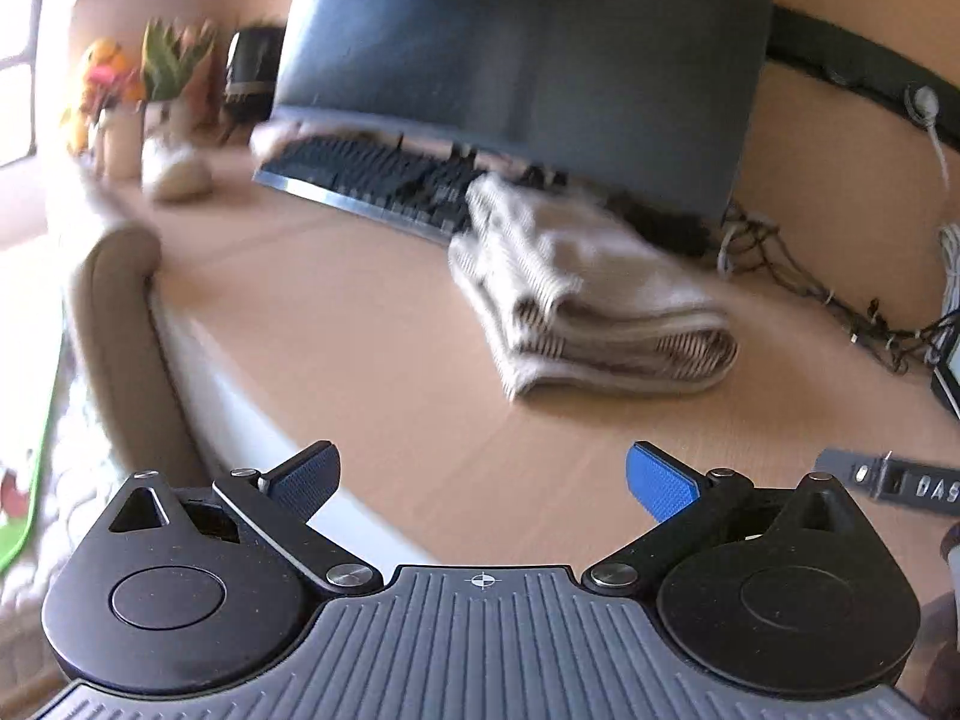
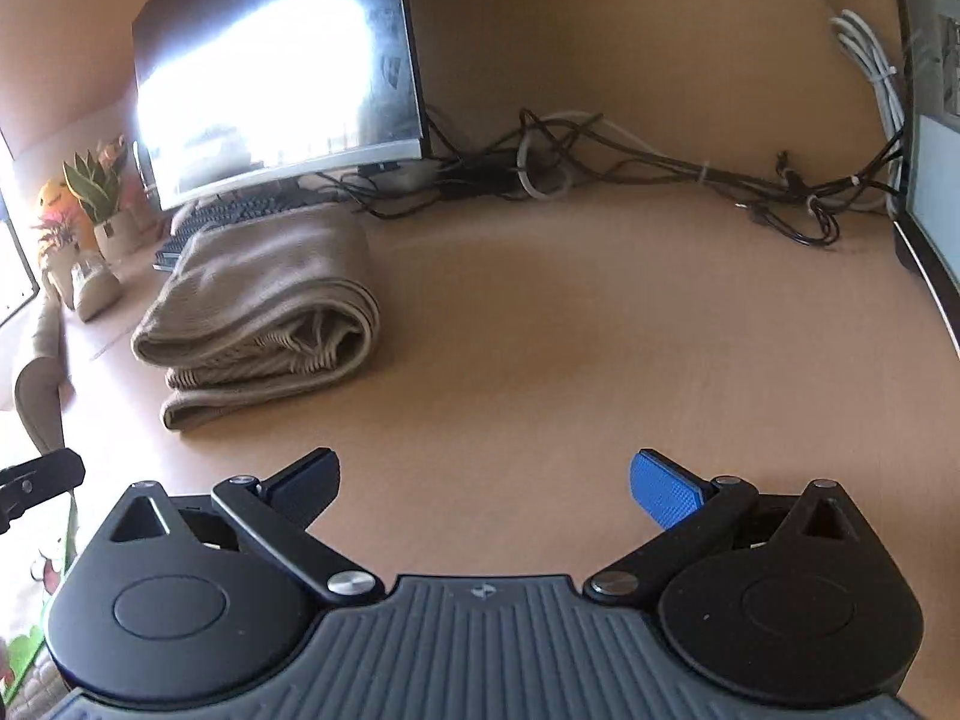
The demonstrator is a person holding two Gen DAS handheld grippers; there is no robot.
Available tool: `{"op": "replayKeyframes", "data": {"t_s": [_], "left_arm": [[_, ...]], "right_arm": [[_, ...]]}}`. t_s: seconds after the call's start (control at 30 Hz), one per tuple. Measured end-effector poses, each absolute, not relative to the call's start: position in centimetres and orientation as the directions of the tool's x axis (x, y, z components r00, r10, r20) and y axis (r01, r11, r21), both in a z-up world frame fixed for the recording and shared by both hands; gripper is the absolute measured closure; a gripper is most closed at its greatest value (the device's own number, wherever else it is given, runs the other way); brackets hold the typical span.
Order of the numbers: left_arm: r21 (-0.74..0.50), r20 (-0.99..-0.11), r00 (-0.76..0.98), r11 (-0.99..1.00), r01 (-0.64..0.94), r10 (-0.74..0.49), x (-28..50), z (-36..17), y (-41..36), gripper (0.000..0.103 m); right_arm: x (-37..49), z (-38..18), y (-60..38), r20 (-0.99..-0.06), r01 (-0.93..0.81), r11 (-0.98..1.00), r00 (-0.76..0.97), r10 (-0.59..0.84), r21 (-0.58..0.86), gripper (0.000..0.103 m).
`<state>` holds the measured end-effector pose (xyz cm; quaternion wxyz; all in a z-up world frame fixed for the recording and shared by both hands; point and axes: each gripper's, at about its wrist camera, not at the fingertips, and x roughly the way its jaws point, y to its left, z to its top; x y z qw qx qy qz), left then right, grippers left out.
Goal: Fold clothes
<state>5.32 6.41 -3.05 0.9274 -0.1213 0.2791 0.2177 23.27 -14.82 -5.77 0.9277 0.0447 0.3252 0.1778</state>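
Note:
A beige knitted garment (image 1: pixel 591 294) lies folded in a thick stack on the wooden desk (image 1: pixel 360 330), its far end against the keyboard. The right wrist view shows the same folded garment (image 2: pixel 264 306) at the left, rolled edge facing me. My left gripper (image 1: pixel 483 480) is open, well short of the garment, with nothing between its blue pads. My right gripper (image 2: pixel 485 483) is open too, over bare desk (image 2: pixel 570 330) to the right of the garment. A part of the other gripper (image 1: pixel 894 480) shows at the right edge of the left wrist view.
A dark monitor (image 1: pixel 528 54) and a black keyboard (image 1: pixel 372 177) stand behind the garment. Small potted plants (image 1: pixel 174 66) and figures sit at the far left. A tangle of cables (image 2: pixel 660 168) runs along the back wall. A chair back (image 1: pixel 120 324) stands by the desk's left edge.

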Motion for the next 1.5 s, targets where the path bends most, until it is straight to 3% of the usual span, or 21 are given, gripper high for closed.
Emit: {"op": "replayKeyframes", "data": {"t_s": [0.37, 1.5], "left_arm": [[-0.081, -0.627, 0.7, 0.866, -0.494, 0.341, 5.1, -3.9, 6.5, 0.0], [-0.074, -0.603, 0.736, 0.897, -0.436, 0.308, 5.4, -3.2, 5.4, 0.0]], "right_arm": [[22.0, -5.2, -13.8, -0.564, -0.37, 0.921, 0.739, 0.37, 0.12, 0.0], [21.9, -5.3, -14.0, -0.555, -0.385, 0.914, 0.737, 0.386, 0.125, 0.0]]}}
